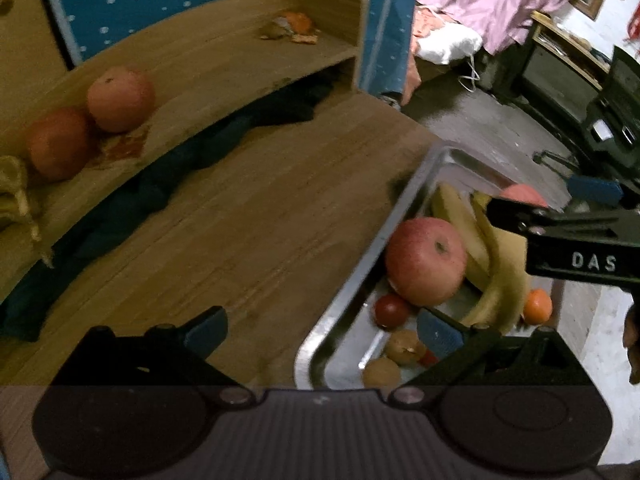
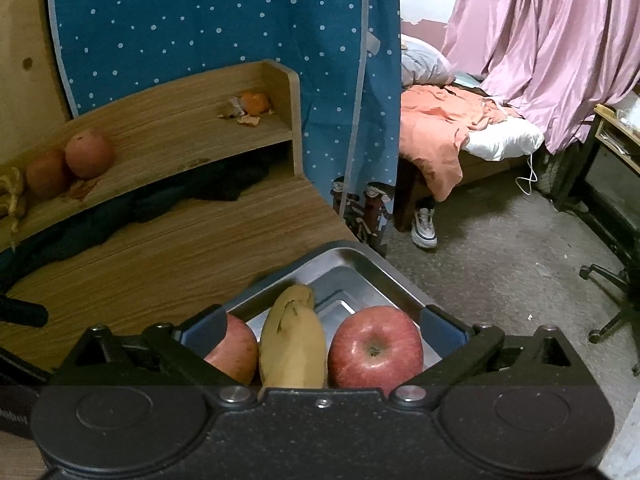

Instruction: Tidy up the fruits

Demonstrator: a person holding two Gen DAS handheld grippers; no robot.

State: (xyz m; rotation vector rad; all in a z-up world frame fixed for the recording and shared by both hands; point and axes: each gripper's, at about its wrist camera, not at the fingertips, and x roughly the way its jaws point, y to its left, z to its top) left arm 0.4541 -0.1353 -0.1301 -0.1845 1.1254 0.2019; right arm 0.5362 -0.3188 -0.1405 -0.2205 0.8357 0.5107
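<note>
- Left wrist view: the left claw [image 1: 320,328] is spread wide and carries nothing; it hovers over the near corner of the metal tray [image 1: 344,300], which sits at the right edge of the tabletop [image 1: 240,216]
- Left wrist view: the tray holds a large apple [image 1: 426,266], a bunch of bananas [image 1: 492,272], a small dark red fruit [image 1: 392,310], a small orange [image 1: 538,306] and two brown round fruits [image 1: 390,360] at the near end
- Left wrist view: the right claw [image 1: 516,204] reaches in from the right above the bananas; a second red fruit shows just behind its tip
- Left wrist view: judged step: selection of a fruit from the tray, with no grasp made yet. The next move calls for lowering one claw around a single fruit without nudging its neighbours
- Left wrist view: the shelf [image 1: 224,64] behind the tabletop carries two round orange-red fruits [image 1: 92,120], a banana peel at the far left and orange peel scraps at the right end
- Right wrist view: the right claw [image 2: 322,330] is released and empty, held over the tray [image 2: 360,258]; between its fingers lie an apple [image 2: 376,350], a banana [image 2: 294,340] and a second apple [image 2: 232,350], packed close together
- Right wrist view: obstruction: the banana lies between the two apples, so a closing finger may strike it. Dark cloth [image 2: 192,196] fills the space under the shelf [image 2: 200,120]
</note>
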